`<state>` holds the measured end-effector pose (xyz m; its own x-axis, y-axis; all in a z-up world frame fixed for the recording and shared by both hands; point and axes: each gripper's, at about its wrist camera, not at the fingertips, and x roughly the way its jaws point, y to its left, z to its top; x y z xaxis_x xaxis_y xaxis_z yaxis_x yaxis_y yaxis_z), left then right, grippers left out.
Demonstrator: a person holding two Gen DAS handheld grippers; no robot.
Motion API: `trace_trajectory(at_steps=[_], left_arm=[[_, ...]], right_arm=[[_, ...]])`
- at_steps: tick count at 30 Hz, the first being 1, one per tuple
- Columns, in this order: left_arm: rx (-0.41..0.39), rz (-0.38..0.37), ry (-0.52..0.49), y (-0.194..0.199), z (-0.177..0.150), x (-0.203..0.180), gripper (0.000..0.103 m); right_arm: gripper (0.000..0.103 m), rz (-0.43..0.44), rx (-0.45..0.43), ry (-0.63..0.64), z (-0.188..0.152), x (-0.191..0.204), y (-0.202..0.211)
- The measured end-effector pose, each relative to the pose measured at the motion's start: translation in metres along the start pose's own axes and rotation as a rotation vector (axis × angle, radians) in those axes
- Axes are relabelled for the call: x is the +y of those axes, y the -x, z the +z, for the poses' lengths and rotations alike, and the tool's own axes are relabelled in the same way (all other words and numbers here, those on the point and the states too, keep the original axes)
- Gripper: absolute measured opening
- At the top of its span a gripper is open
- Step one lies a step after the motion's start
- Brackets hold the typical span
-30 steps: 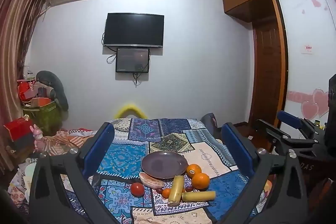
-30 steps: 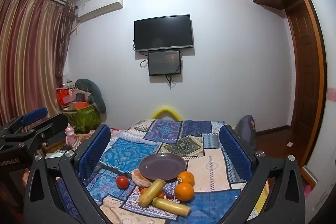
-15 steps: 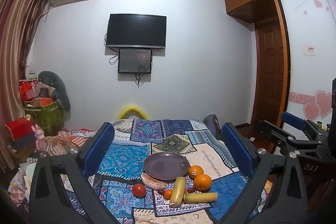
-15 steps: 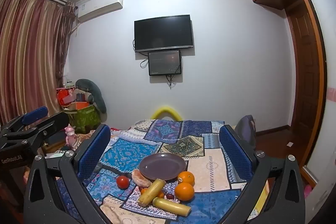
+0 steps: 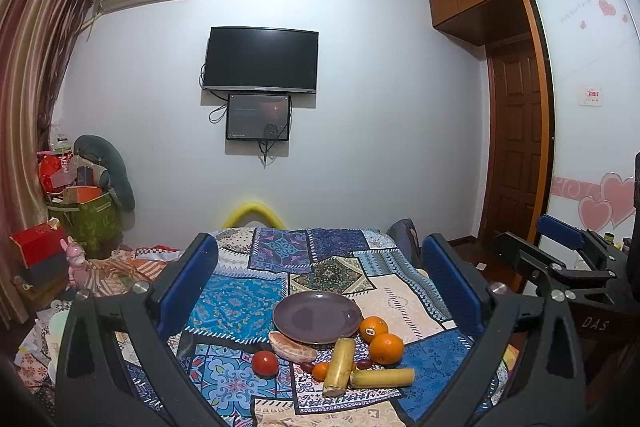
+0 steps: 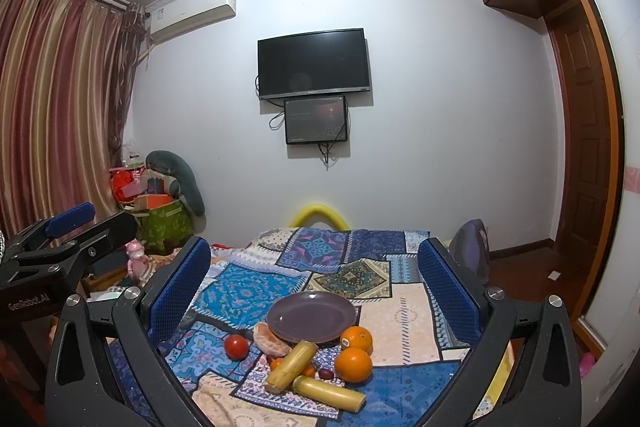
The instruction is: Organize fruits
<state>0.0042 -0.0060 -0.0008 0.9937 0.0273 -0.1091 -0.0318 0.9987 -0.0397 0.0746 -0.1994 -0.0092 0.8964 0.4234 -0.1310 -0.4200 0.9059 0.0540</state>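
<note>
An empty purple plate (image 5: pixel 318 317) (image 6: pixel 311 315) sits on a patchwork cloth. In front of it lie two oranges (image 5: pixel 386 348) (image 6: pixel 353 364), a red tomato (image 5: pixel 265 363) (image 6: pixel 236 346), a peeled citrus (image 5: pixel 292 348) (image 6: pixel 271 340), two yellow sugarcane pieces (image 5: pixel 340 361) (image 6: pixel 291 366), a small orange fruit (image 5: pixel 320 371) and dark red dates (image 6: pixel 326 373). My left gripper (image 5: pixel 320 275) is open and empty, held above and short of the fruit. My right gripper (image 6: pixel 314 275) is open and empty, likewise back from the fruit.
The patchwork-covered table (image 5: pixel 256 297) has a chair back (image 5: pixel 404 239) at its far right. Boxes and toys (image 5: pixel 80 211) pile at the left by the curtain. A TV (image 5: pixel 260 61) hangs on the far wall. A wooden door (image 5: pixel 520 155) is at the right.
Both views have shifted only slightly; the left gripper drifted a little. The fruit and plate have not moved and both grippers stay open.
</note>
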Motion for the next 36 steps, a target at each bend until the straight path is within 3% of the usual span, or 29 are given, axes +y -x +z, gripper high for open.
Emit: trace_trajectory(at_steps=[36], left_arm=[[0.000,-0.005,0.008,0.0005,0.0011,0.0023,0.103]], right_arm=[[0.103,0.002,0.005,-0.007,0.0013,-0.0023,-0.0010]])
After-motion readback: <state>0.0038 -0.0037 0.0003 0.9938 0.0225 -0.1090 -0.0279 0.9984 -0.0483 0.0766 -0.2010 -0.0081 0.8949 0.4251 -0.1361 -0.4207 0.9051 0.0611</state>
